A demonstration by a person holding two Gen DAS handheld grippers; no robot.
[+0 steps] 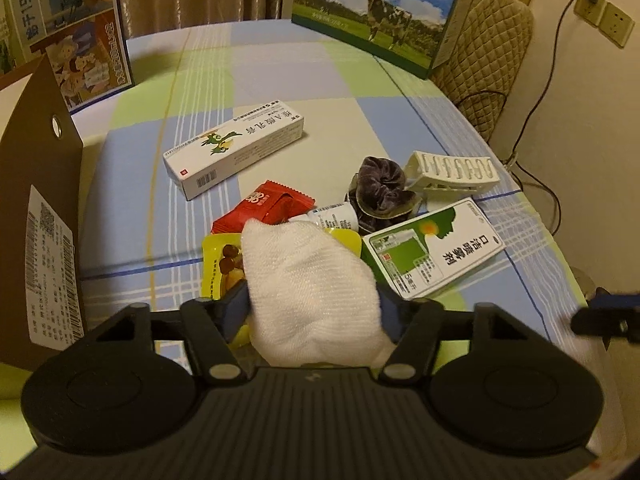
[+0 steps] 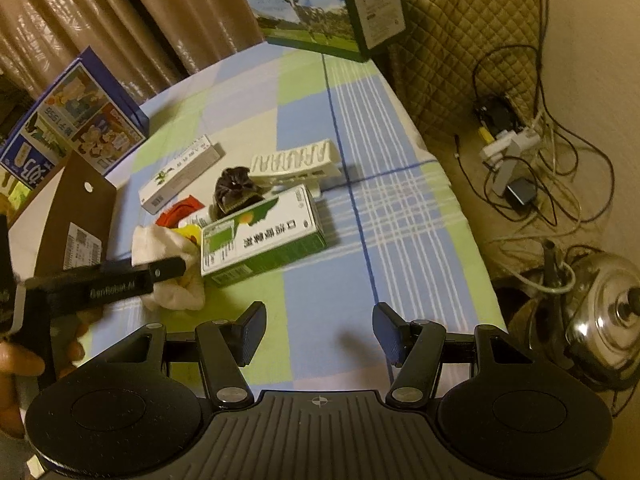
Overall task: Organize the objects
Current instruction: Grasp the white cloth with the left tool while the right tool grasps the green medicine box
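Ribbed white cloth (image 1: 312,292); shiny metal kettle (image 2: 604,328).

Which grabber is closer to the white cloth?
The left gripper is closer: its fingers are closed on the white cloth. The right gripper is open over bare tablecloth, off to the cloth's right, not touching it.

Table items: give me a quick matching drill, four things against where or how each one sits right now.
Things:
1. white cloth
2. green-and-white box
3. white clip
4. right tool

States:
A. open, holding nothing
B. lying beyond the dark scrunchie
C. gripped by the left tool
D. lying flat to the cloth's right

Pairs: 1-C, 2-D, 3-B, 4-A
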